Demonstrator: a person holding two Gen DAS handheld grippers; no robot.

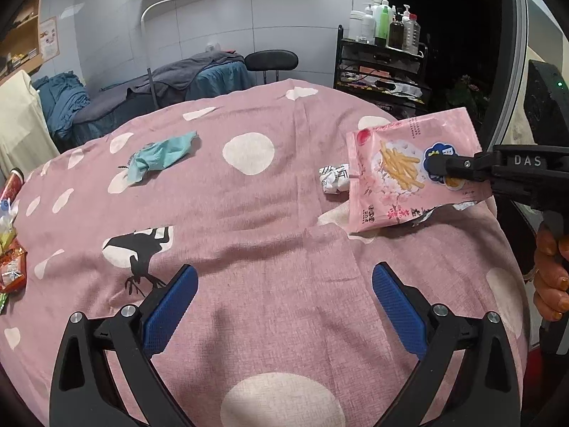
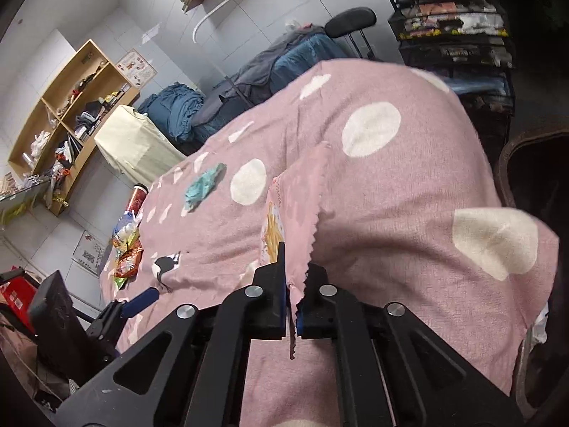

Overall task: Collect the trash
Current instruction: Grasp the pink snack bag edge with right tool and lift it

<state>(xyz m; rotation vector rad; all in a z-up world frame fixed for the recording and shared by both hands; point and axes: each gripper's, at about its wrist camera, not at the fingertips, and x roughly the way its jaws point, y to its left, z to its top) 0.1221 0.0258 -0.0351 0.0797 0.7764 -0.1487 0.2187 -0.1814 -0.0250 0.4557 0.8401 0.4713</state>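
A pink snack bag (image 1: pixel 394 185) printed with fries hangs just above the pink spotted bedspread (image 1: pixel 249 220) at the right. My right gripper (image 1: pixel 435 165) is shut on its edge; in the right wrist view the bag (image 2: pixel 295 206) stands edge-on between the closed jaws of this gripper (image 2: pixel 293 284). My left gripper (image 1: pixel 284 295) is open over bare bedspread, nothing between its blue pads. A crumpled white paper (image 1: pixel 332 181) lies just left of the bag. A teal crumpled wrapper (image 1: pixel 160 156) lies farther left.
Several bright snack wrappers (image 1: pixel 12 270) and a red can (image 1: pixel 12 183) sit at the bed's left edge. A dark brown-rimmed container (image 2: pixel 505 163) stands beyond the bed's right side. A black rack with bottles (image 1: pixel 384 53) and a chair (image 1: pixel 272 60) stand behind.
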